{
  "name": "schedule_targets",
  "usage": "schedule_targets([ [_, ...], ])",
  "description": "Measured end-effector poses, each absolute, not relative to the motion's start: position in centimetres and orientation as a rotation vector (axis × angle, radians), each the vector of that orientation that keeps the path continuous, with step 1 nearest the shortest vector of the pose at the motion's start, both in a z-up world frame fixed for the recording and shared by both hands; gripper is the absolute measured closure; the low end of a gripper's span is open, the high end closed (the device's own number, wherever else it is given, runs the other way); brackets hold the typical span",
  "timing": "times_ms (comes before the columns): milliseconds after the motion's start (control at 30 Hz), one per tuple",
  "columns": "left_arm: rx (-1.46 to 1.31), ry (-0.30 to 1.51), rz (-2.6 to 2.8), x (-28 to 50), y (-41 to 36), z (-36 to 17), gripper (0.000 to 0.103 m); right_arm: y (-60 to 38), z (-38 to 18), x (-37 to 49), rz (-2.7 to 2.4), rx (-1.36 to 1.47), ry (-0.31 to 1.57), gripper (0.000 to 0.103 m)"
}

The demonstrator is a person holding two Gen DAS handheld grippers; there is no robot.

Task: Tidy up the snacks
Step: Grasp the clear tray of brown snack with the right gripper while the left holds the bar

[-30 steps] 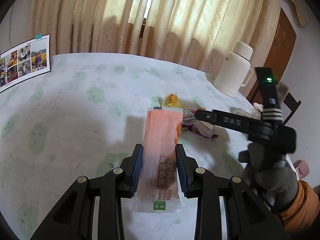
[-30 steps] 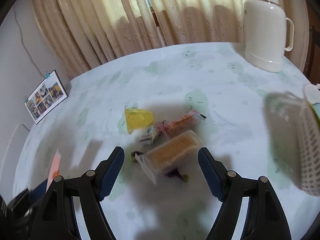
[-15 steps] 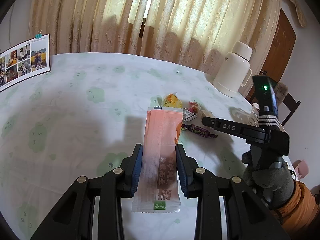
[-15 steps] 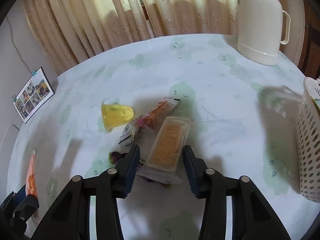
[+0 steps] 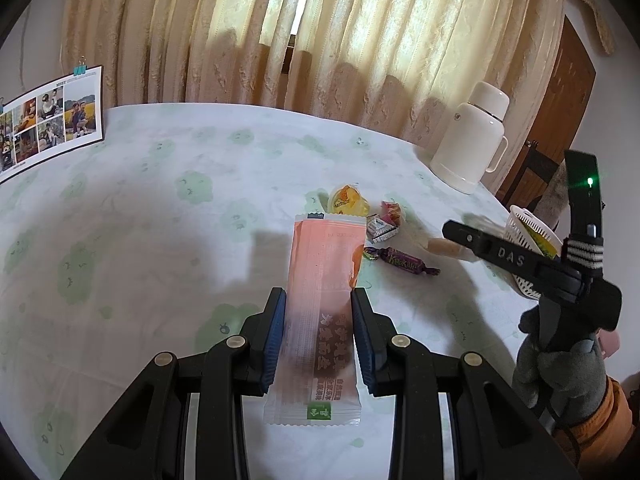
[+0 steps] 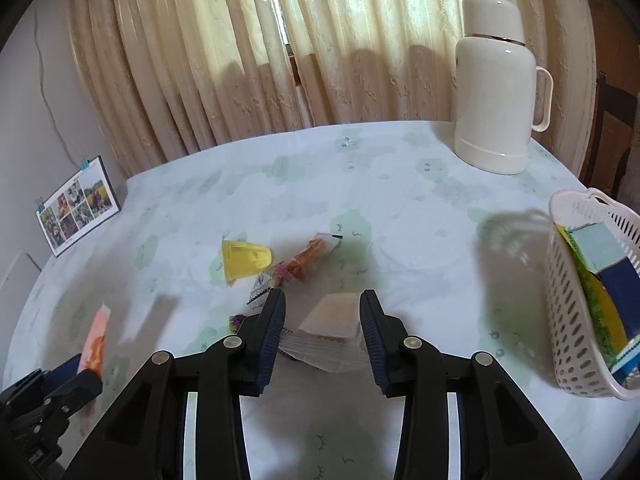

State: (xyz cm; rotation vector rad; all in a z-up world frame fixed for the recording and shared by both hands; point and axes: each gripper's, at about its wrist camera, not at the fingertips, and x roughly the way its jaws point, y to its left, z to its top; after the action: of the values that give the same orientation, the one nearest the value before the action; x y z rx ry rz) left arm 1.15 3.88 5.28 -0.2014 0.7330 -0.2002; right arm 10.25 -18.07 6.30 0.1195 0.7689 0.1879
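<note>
The table (image 6: 400,184), round and covered with a pale cloth printed with green blotches, fills both views beyond the fingers, with cream curtains (image 6: 320,40) hanging behind it. Far ahead of the right gripper's fingers and off to their right stands a white thermos jug (image 6: 496,88) with a handle. Nearer, at the right side of those fingers, sits a white perforated basket (image 6: 576,320) already holding several packets in blue, yellow and green. A photo collage card (image 5: 48,120) leans at the table's far left edge. The left gripper (image 5: 318,332) pinches a long orange snack packet (image 5: 324,280) between its blue pads, the packet running forward past the fingertips and back between the arms. The right gripper (image 6: 322,332) has its fingers closed on the sides of a clear-wrapped pale wafer pack (image 6: 332,324), which is raised off the cloth and tilted. Just ahead of the right fingers and slightly left lie a yellow jelly cup (image 6: 246,258), an orange-filled clear sachet (image 6: 312,258) and a small silver-wrapped candy (image 6: 262,288), close together. A purple twist-wrapped candy (image 5: 402,261) lies ahead-right of the left fingers.
</note>
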Motion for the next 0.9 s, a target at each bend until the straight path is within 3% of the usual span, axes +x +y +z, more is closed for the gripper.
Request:
schedule_targets([
  [300,-0.203,0.733,-0.198,1.2,3.9,5.2,0.074,-19.4,3.9,10.2,0.175,0.137,0.86,0.062],
  [367,-0.204,0.734,-0.2,1.2,4.0,5.2,0.074,-19.4,3.6,10.4,0.186,0.143,0.884,0.058],
  [433,-0.205,0.734,-0.199,1.2,4.0,5.2,0.074,-19.1,3.3,10.6,0.186,0.133,0.899,0.044],
  [667,-0.206,0.735,-0.199,1.2,4.0,5.2,0.074,-17.8,3.2,11.7,0.174,0.063,0.909,0.042],
  [700,-0.206,0.735,-0.199,1.2,4.0,5.1,0.074,-17.7,3.1,11.9,0.176,0.056,0.916,0.045],
  [767,-0.206,0.734,-0.201,1.2,4.0,5.1,0.074,-17.6,2.8,12.0,0.168,0.045,0.933,0.067],
  [900,-0.205,0.734,-0.199,1.2,4.0,5.1,0.074,-18.0,3.2,11.6,0.163,0.057,0.906,0.072],
])
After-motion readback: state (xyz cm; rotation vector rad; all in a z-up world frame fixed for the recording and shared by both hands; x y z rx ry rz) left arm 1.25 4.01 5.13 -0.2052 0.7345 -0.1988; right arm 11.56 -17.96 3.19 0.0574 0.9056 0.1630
